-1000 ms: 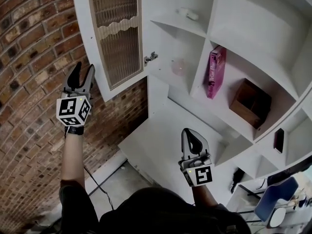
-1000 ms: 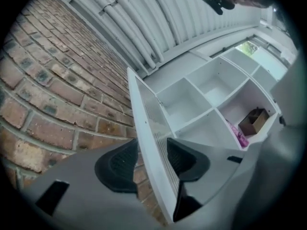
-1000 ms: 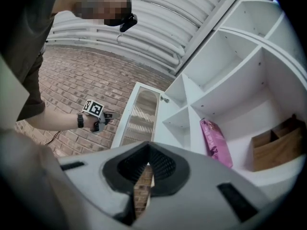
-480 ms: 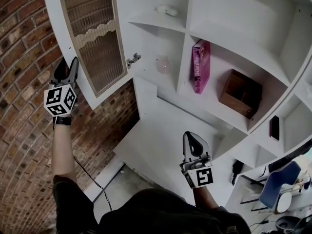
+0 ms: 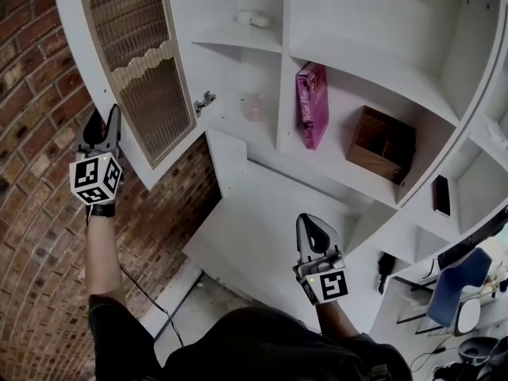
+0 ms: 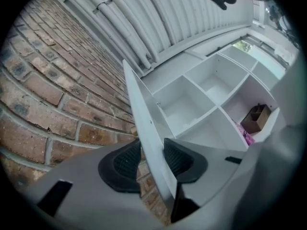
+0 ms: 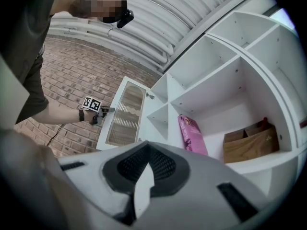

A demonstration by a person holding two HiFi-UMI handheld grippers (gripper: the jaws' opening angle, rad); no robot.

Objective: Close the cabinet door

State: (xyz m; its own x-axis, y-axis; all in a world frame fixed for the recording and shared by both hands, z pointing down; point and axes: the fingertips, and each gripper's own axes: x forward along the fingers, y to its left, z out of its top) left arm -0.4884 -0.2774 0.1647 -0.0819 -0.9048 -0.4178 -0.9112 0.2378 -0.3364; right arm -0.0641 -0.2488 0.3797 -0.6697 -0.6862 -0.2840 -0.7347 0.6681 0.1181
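At the brick wall (image 5: 32, 236), the open cabinet door (image 5: 139, 78) is gripped by its outer edge.
Only in the left gripper view is the door's edge seen clamped between the pads (image 6: 125, 164) of the left gripper (image 5: 101, 127), whose jaws have just been closing on it; in the head view the door is seen swung wide out. The left arm is raised, and the right gripper (image 5: 316, 232) is held lower before the shelves (image 5: 373, 78), jaws pressed together on nothing.
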